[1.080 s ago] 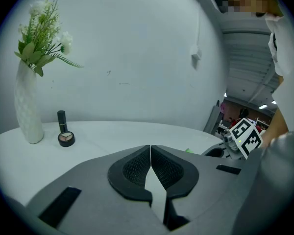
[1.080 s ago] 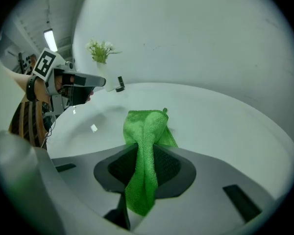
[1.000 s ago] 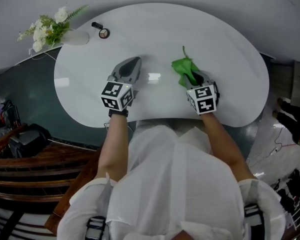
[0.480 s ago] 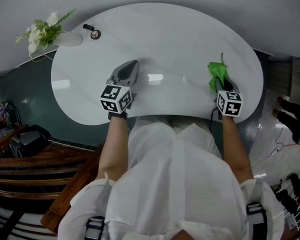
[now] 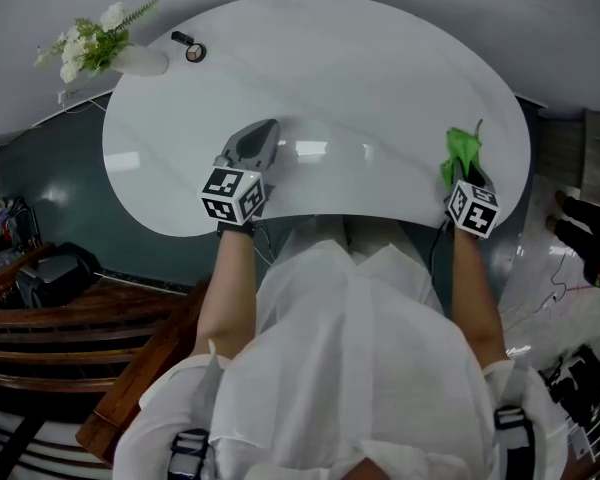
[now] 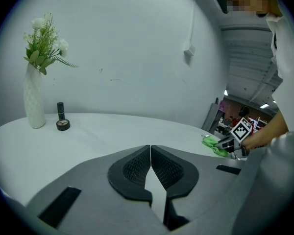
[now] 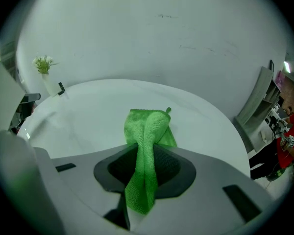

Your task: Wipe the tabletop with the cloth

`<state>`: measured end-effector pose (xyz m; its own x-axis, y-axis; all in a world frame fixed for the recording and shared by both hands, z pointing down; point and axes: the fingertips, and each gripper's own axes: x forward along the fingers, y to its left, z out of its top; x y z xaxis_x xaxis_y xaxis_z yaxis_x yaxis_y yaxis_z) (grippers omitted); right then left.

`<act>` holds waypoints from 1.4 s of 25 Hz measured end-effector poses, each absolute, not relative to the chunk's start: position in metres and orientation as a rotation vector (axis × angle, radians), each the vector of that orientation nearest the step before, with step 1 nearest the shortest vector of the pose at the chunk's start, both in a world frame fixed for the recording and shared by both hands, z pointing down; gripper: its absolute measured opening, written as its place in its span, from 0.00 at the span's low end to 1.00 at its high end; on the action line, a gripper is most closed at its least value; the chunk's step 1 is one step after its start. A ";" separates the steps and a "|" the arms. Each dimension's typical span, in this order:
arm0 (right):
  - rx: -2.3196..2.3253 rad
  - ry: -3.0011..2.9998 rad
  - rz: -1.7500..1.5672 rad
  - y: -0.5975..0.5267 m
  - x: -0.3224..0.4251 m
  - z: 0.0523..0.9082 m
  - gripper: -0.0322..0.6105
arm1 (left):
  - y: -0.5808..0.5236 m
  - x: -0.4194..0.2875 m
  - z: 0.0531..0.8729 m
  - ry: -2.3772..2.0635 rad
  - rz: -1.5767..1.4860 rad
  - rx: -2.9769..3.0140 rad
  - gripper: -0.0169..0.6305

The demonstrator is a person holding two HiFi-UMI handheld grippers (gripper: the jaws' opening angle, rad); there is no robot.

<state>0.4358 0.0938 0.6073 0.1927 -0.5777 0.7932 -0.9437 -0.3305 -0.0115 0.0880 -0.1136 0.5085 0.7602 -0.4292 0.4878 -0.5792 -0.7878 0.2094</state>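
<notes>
Right gripper [image 5: 464, 175], clamping cloth [image 5: 462, 146], slid rightward; left gripper [image 6: 150, 153] rests, jaws together.

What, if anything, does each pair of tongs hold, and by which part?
The right tongs pinch the green cloth at a bunched fold near its middle; one end hangs behind the jaws. The left tongs are shut on nothing.

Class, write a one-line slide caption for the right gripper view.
Right gripper clamps a green cloth above the white tabletop, flowers at the far edge.
</notes>
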 end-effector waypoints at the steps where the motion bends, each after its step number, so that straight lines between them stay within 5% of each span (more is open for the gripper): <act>1: 1.984 -1.419 0.991 0.096 0.428 0.608 0.18 | -0.108 0.084 0.509 -0.770 0.601 2.608 0.05; 22: 1.468 -1.915 0.802 0.020 0.093 0.600 0.18 | -0.028 -0.010 0.489 -0.792 0.548 2.635 0.05; 35: 1.284 -2.005 0.720 0.027 0.038 0.596 0.18 | 0.005 -0.011 0.481 -0.734 0.540 2.666 0.05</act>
